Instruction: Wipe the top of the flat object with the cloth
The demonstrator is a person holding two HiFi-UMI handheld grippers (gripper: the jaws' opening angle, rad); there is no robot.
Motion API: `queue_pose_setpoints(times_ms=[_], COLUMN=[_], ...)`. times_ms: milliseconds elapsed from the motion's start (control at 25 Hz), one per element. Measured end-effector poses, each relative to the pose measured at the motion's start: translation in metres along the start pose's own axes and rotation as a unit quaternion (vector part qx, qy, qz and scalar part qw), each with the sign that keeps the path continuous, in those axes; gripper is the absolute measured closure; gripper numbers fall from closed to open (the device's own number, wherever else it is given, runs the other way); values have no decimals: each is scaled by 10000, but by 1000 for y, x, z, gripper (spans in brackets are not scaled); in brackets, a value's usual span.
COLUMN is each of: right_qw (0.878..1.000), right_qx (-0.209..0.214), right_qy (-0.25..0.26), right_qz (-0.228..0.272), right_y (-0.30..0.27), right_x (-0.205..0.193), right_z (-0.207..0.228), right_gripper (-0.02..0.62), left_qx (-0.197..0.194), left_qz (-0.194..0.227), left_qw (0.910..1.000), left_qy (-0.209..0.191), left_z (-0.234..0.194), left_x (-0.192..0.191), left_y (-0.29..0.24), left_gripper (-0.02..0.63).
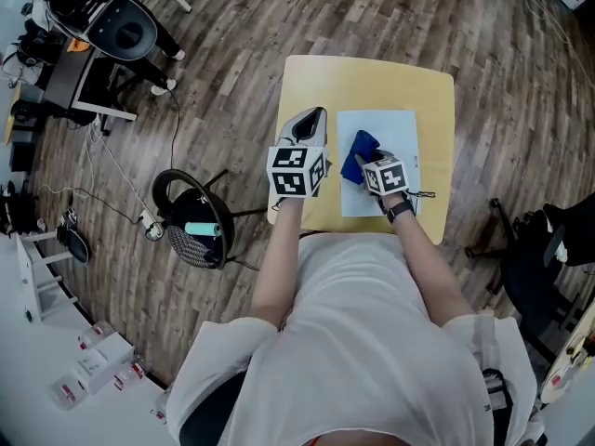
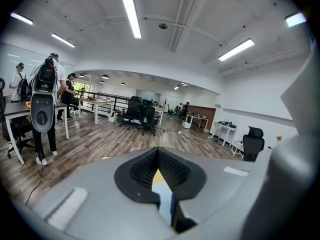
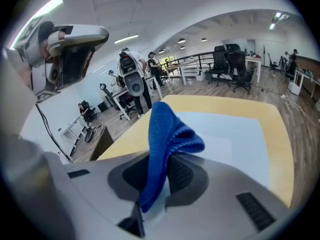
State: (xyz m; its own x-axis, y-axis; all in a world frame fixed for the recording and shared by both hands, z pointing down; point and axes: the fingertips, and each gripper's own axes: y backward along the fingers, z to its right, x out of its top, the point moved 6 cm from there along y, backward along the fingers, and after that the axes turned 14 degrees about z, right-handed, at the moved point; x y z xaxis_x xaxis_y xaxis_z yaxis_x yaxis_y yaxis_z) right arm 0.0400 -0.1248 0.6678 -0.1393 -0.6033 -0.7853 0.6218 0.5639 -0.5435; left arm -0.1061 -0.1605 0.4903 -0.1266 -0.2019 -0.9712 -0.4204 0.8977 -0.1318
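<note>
yellow table (image 1: 372, 77) | white flat object (image 1: 395, 128) on it | right gripper (image 3: 162, 184) clamps blue cloth (image 3: 165, 134) | left gripper (image 2: 160, 176) closed, empty

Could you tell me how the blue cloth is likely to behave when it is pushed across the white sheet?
The cloth looks floppy: it folds over itself where the right tool pinches it. Probably light, as one pinched edge carries it all. Pushed over the sheet, it may bunch rather than slide flat.

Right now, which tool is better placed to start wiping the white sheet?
Right. The right tool grips the blue cloth over the flat white sheet; the left tool holds nothing, beside it.
</note>
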Motion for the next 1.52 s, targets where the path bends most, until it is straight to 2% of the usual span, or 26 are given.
queue_pose_setpoints(times_ms=[280, 520, 720, 920, 1040, 1200, 1400, 1520], right_qw=[9973, 9864, 9804, 9788, 9841, 9922, 9989, 9964], right_qx=[-734, -1559, -1910, -2008, -1739, -1059, 6, 654], right_qy=[-88, -514, -478, -412, -322, -420, -367, -493], right_qz=[25, 72, 41, 36, 183, 501, 308, 217], right_y=[50, 96, 117, 121, 112, 89, 44, 17], right_x=[-9, -14, -17, -12, 5, 31, 35, 30], right_z=[65, 117, 140, 137, 118, 75, 7, -33], right_gripper=[529, 530, 529, 529, 529, 529, 529, 529], left_qx=[-310, -414, -438, -423, -338, -216, -8, 109], left_qz=[-52, -79, -101, -88, -71, -52, -20, -19], left_qw=[9995, 9991, 9990, 9990, 9994, 9998, 9999, 9997], left_qy=[2, -25, -45, -55, -40, 18, 155, 233], left_z=[24, 28, 31, 32, 27, 17, 2, -8], left_x=[-5, -5, -4, -4, -4, -5, -10, -15], left_y=[-16, -22, -25, -21, -18, -10, 9, 16], left_gripper=[600, 600, 600, 600, 600, 600, 600, 600])
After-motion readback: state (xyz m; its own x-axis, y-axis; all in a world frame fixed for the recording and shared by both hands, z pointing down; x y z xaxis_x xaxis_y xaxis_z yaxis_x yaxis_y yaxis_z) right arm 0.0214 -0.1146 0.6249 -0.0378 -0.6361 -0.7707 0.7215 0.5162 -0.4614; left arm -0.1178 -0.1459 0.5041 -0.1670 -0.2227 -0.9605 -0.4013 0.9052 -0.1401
